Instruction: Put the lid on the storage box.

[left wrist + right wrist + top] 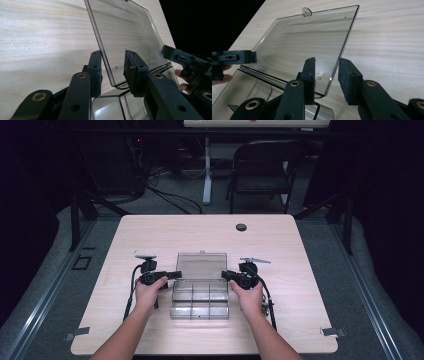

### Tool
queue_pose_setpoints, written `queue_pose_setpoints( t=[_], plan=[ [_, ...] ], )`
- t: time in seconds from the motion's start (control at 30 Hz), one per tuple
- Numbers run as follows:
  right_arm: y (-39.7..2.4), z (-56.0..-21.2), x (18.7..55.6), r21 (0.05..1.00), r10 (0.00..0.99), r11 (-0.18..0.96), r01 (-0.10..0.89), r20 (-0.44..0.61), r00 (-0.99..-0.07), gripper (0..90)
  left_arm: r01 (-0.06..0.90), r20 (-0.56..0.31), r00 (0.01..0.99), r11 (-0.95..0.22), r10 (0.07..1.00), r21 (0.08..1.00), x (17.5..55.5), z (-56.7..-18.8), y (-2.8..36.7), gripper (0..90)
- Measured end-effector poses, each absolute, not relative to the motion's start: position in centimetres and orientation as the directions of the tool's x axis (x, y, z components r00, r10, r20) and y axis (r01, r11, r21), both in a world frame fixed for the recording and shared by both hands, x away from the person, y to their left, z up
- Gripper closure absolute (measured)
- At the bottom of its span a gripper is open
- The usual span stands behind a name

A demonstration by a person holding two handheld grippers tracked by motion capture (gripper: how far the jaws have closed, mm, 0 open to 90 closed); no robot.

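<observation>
Clear plastic box [199, 296] sits near the middle of the surface [300, 270], slightly toward your side. Its lid [202, 266] is swung up and tilted back toward the far edge; the compartments in the tray are in plain sight from the high view.

Your left tool [171, 275] is at the left edge of the lid, down by the hinge end. In the left gripper view the lid's edge [105, 57] runs between the jaws: it lies right against one pad, the other pad stands apart from the plastic. So jaws apart, lid edge between them, no clamp.

Your right tool [226, 275] mirrors that at the lid's right edge. In the right gripper view the lid's corner [329, 75] lies against one pad, with a clear gap to the other pad. Jaws apart, no clamp.

Both hands rest on the surface either side of the box, left hand [148, 295] and right hand [248, 296] level with the tray.

Far off: a small dark round spot [241, 227] on the surface near the far edge, and a folding chair [265, 167] behind it.
</observation>
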State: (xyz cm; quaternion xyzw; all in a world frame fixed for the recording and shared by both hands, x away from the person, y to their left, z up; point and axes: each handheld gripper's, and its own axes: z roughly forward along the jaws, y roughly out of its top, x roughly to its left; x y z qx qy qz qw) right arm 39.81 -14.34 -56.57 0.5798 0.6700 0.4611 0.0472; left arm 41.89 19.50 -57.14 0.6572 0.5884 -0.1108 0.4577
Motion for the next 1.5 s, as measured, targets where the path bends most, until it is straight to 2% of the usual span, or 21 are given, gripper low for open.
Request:
queue_pose_setpoints(
  t=[1.33, 1.5],
  plan=[
    [-14.22, -56.86, 39.74, 0.665, 0.825, -0.092, 0.741, 0.468, -0.316, 64.8, 0.894, -0.692, 0.256, 0.108, 0.676, 0.435, 42.06, -57.53, 19.36, 59.6],
    [-14.18, -56.88, 39.74, 0.661, 0.825, -0.094, 0.744, 0.47, -0.314, 63.4, 0.884, -0.687, 0.27, 0.109, 0.674, 0.454, 42.06, -57.51, 19.51, 60.7]
  ],
)
